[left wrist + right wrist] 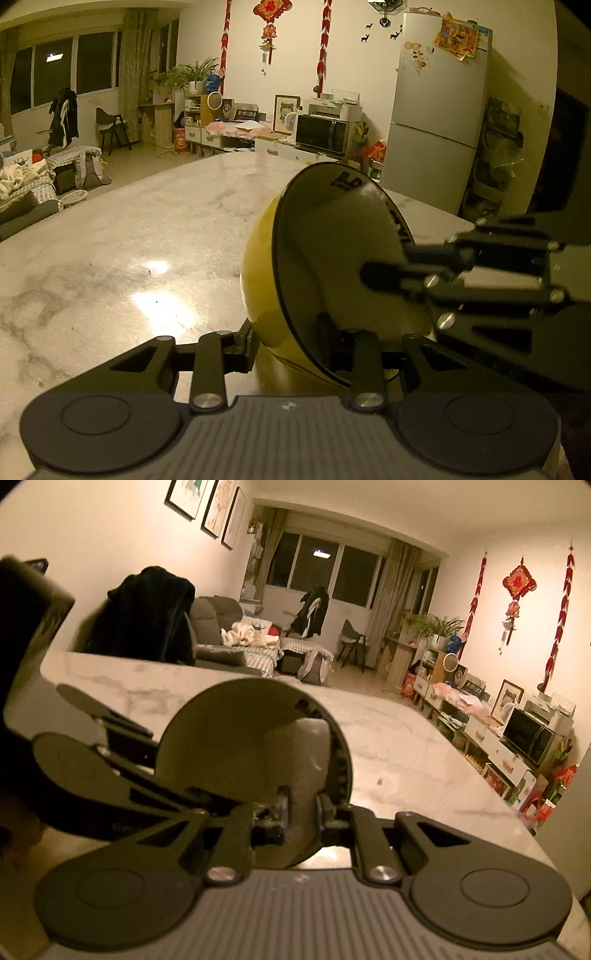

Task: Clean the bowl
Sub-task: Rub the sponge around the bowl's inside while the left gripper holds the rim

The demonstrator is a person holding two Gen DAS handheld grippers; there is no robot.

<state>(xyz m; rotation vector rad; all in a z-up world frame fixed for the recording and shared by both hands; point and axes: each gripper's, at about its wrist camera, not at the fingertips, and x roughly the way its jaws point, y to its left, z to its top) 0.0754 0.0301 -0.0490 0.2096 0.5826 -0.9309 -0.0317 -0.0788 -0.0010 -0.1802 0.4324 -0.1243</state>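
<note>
In the left wrist view a yellow bowl with a dark rim is tipped on its side just above the marble table, its opening facing right. My left gripper is shut on the bowl's lower rim, one finger outside and one inside. My right gripper reaches into the bowl from the right. In the right wrist view the right gripper is shut on a pale cloth wad pressed against the inside of the bowl. The left gripper holds the bowl's left edge.
The marble table stretches ahead and to the right. A chair draped with a dark coat stands at its far edge. A fridge and a microwave stand beyond the table.
</note>
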